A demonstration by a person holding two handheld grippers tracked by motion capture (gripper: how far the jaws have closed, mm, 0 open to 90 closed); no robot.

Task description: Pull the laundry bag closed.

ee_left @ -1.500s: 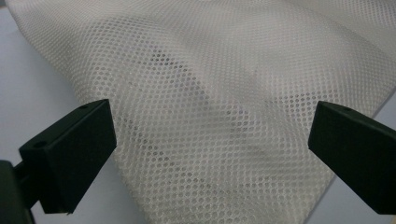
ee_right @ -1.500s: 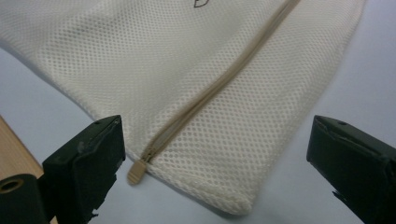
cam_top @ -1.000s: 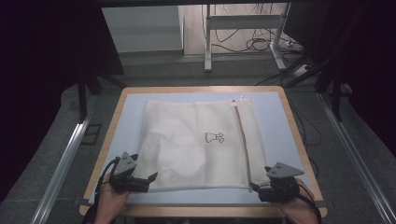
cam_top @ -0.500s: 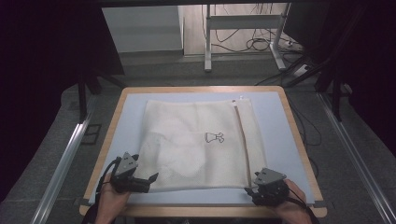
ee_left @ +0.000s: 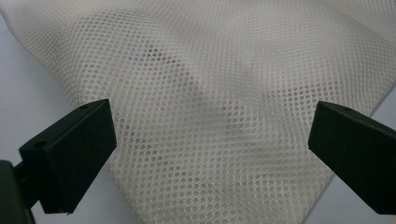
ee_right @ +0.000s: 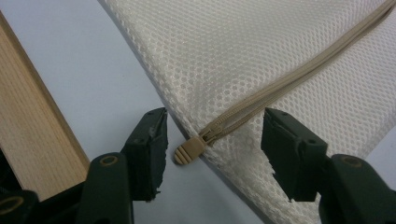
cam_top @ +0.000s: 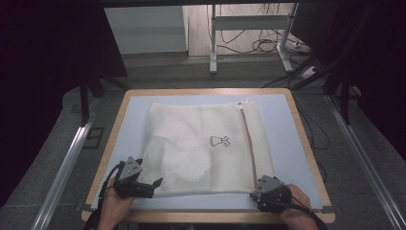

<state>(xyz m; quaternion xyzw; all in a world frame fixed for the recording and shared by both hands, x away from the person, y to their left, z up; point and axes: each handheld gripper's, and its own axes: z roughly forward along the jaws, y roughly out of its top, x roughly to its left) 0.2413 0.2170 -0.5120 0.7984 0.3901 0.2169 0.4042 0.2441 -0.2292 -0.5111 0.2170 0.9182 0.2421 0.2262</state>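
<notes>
Worktop (cam_top: pixel 282 124) carries a flat mesh laundry bag (cam_top: pixel 201 143), its near edge just ahead of both grippers. Zipper (ee_right: pixel 299 77) looks fully shut, nothing opened yet; a darker shape shows through the mesh, contents can't be identified. Left gripper (ee_left: pixel 210 140) is released, jaws wide over the bag's near-left corner, not pinching mesh. Right gripper (ee_right: pixel 212 149) has just been closing, jaws straddling the zipper pull (ee_right: pixel 189 150) but pads aren't on it yet. Left to do, likely: clamp pull, run zipper open.
</notes>
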